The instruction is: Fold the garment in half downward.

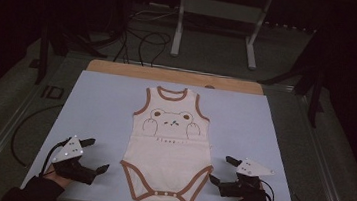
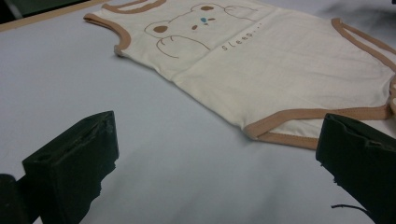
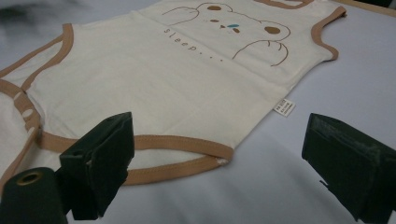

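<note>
Flat on the pale blue surface (image 1: 100, 107), a cream baby bodysuit (image 1: 169, 150) with brown trim and a bear print lies spread out, neck opening toward the top of the high view and snap crotch toward the bottom edge, so its long axis runs up and down the middle of that frame. Both claws sit low in the picture, one on each side of the garment's lower half. The left claw (image 1: 95, 156) is at lower left, its jaws spread wide with nothing between them, pointing right toward the bodysuit's leg opening but clearly apart from the cloth. The right claw (image 1: 223, 170) is at lower right, jaws likewise spread and empty, pointing left, and it looks the nearer of the two: its lower tip lies just beside the brown-trimmed leg edge. In the left gripper view the trimmed hem (image 2: 289, 122) lies ahead, toward the right-hand jaw; in the right gripper view the hem (image 3: 182, 151) lies close between the two jaws, with the small side label (image 3: 284, 107) farther up. Judging from this layout, the coming move is probably an inward reach from each side to take the bottom corners, and neither claw touches the fabric yet.
</note>
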### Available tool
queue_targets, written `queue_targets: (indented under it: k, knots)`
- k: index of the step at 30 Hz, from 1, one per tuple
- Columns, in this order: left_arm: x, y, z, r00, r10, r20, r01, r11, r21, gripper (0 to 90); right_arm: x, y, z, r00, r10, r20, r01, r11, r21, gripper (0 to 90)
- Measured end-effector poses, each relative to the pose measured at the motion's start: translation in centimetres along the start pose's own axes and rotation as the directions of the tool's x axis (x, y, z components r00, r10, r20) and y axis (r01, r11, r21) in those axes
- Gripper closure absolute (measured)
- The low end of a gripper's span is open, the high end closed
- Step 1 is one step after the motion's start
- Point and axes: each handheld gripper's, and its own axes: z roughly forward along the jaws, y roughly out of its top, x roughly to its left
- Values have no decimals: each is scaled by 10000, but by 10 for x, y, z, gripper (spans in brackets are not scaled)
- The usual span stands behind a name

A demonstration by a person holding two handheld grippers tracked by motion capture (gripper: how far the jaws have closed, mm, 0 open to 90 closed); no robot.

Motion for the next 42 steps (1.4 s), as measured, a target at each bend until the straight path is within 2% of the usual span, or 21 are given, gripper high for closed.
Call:
queue_targets:
  k: [7, 11, 18, 19, 22, 27, 30, 32, 34, 38, 42]
  knots:
    - [0, 0, 1, 10000, 6, 14, -6, 10000, 52, 1, 1, 0, 1, 10000, 70, -39, -70, 10000, 11, 94]
    - [-1, 0, 1, 10000, 3, 77, -4, 10000, 85, 1, 0, 0, 2, 9999, 101, -24, -101, 9998, 188, 94]
    - [-6, 5, 3, 9993, 175, 322, -182, 9996, 201, 1, 3, 2, 3, 9999, 38, -155, -35, 9999, 169, 95]
    - [-8, 7, 4, 9992, 266, 309, -272, 9994, 207, 1, 3, 2, 3, 9997, 225, -135, -222, 9996, 174, 95]
    - [-11, 10, 5, 9987, 284, 425, -290, 9995, 125, 1, 5, 3, 2, 9999, 94, -83, -92, 9998, 183, 95]
    - [-16, 14, 9, 9969, 478, 627, -500, 9982, 338, 1, 10, 8, 2, 9998, -144, -147, 147, 9997, 189, 95]
    - [-18, 19, 9, 9953, 552, 792, -581, 9977, 346, 1, 15, 16, -3, 9993, -233, -277, 232, 9997, -4, 95]
    - [-19, 24, 8, 9946, 628, 826, -653, 9975, 273, 1, 18, 22, -6, 9993, -135, -359, 127, 9997, -205, 95]
    - [-19, 29, 6, 9930, 591, 1021, -610, 9980, 155, 1, 20, 29, -9, 9992, -296, -264, 290, 9993, -237, 95]
    - [-20, 37, 5, 9893, 832, 1197, -865, 9960, 226, 1, 22, 41, -14, 9984, -539, -176, 534, 9982, -256, 95]
    - [-19, 48, 2, 9865, 923, 1351, -955, 9953, 169, 1, 18, 52, -19, 9986, -519, -73, 516, 9982, -299, 95]
